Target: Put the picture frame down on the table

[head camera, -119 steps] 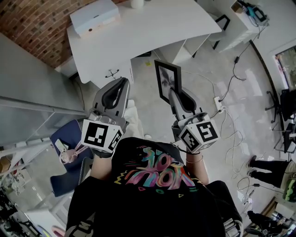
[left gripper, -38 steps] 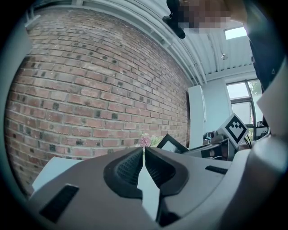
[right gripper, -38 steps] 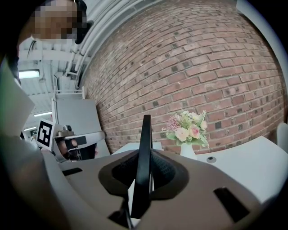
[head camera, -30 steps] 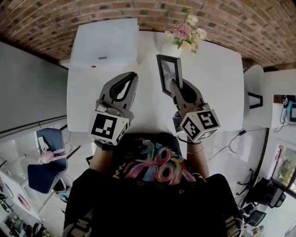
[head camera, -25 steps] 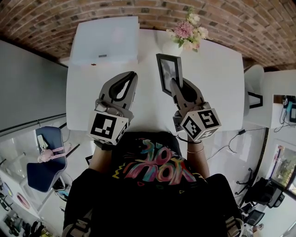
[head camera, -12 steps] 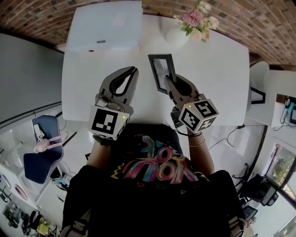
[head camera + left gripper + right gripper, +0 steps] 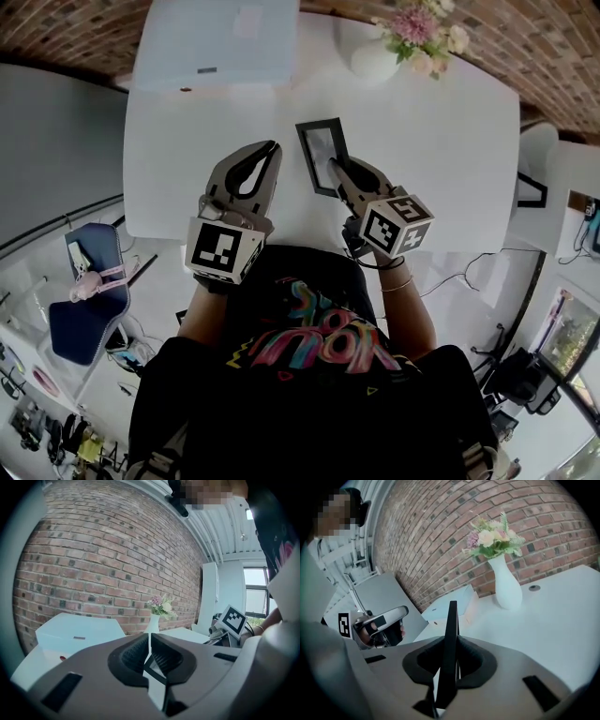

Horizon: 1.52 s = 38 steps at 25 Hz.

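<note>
The black picture frame (image 7: 321, 156) is over the middle of the white table (image 7: 450, 141), its face turned partly up; I cannot tell whether it touches the top. My right gripper (image 7: 335, 169) is shut on the frame's near edge. In the right gripper view the frame (image 7: 451, 634) stands edge-on between the jaws of the right gripper (image 7: 451, 644). My left gripper (image 7: 272, 148) hovers just left of the frame, shut with nothing in it, its tips meeting in the left gripper view (image 7: 149, 641).
A white vase with pink flowers (image 7: 377, 58) stands at the table's far side, also in the right gripper view (image 7: 506, 585). A flat white box (image 7: 220, 37) lies at the far left. A brick wall (image 7: 84, 28) backs the table. A blue chair (image 7: 82, 309) sits left.
The person has turned from the floor to the table. Over the last second the right gripper has brought the frame lower and nearer, tilting it flatter. The left gripper has kept its place beside it.
</note>
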Each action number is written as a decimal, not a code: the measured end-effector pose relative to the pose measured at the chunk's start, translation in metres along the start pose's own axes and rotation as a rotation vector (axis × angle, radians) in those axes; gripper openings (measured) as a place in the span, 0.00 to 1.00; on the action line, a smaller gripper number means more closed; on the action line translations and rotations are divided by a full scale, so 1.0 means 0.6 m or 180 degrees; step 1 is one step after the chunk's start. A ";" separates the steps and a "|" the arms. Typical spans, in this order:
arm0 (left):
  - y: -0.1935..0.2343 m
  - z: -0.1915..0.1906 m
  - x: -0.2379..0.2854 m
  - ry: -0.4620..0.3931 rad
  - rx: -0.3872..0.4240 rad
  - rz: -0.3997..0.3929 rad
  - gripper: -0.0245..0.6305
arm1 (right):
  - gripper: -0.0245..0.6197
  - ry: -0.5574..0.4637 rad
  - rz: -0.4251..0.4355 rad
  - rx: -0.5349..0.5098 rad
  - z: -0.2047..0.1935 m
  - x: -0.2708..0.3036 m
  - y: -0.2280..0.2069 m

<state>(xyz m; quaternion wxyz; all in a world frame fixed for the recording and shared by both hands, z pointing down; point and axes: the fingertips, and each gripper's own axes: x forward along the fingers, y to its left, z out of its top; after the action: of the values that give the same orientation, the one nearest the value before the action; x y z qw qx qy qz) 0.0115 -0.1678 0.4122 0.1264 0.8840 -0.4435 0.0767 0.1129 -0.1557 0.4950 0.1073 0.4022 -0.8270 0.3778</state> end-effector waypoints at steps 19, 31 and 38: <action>0.005 -0.066 0.008 0.0152 -0.0086 0.0012 0.09 | 0.17 0.0126 0.0241 0.0702 -0.098 0.041 -0.039; -0.006 -0.075 0.016 0.0221 -0.0071 -0.0058 0.09 | 0.19 0.0295 0.0414 0.0863 -0.135 0.053 -0.054; -0.004 -0.078 0.012 0.0236 -0.0092 -0.0005 0.09 | 0.20 0.0500 0.0289 0.0628 -0.163 0.052 -0.064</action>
<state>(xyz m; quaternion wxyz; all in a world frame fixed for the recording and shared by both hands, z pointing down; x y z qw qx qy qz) 0.0165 -0.1580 0.4583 0.1556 0.8790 -0.4389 0.1028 0.1086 -0.1194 0.5983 0.1145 0.3422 -0.7922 0.4921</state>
